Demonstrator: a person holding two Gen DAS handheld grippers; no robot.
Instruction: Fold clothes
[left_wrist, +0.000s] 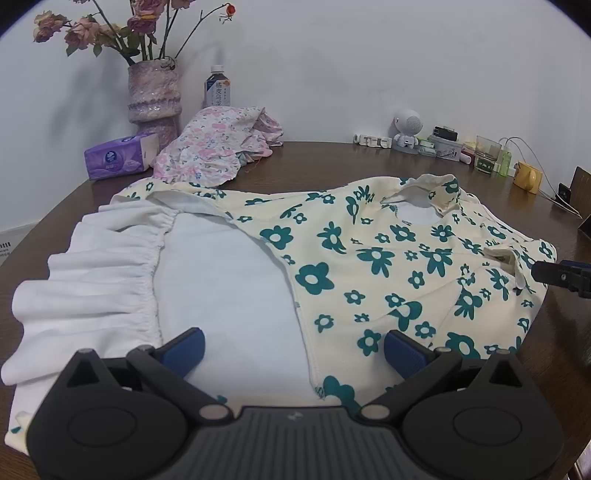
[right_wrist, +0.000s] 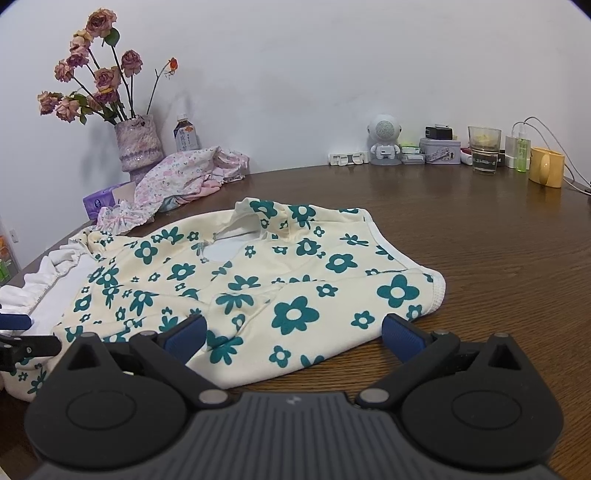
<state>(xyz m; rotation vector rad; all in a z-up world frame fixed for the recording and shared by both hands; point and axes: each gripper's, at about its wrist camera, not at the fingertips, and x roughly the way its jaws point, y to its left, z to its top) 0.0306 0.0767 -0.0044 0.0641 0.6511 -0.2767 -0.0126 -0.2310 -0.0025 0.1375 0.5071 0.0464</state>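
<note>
The near hem of the floral dress (left_wrist: 388, 266) lay hidden behind the left gripper (left_wrist: 293, 349) body, and its ruffled white lining (left_wrist: 92, 280) ran off the left edge. The tissue pack (right_wrist: 107, 197) sat half behind the pink garment (right_wrist: 184, 173). The bottle (left_wrist: 218, 88) label was too small to read. Only a tip of the right gripper (left_wrist: 563, 277) showed in the left wrist view

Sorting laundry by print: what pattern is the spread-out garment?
Cream with teal flowers on the garment; clearest in the right wrist view.
</note>
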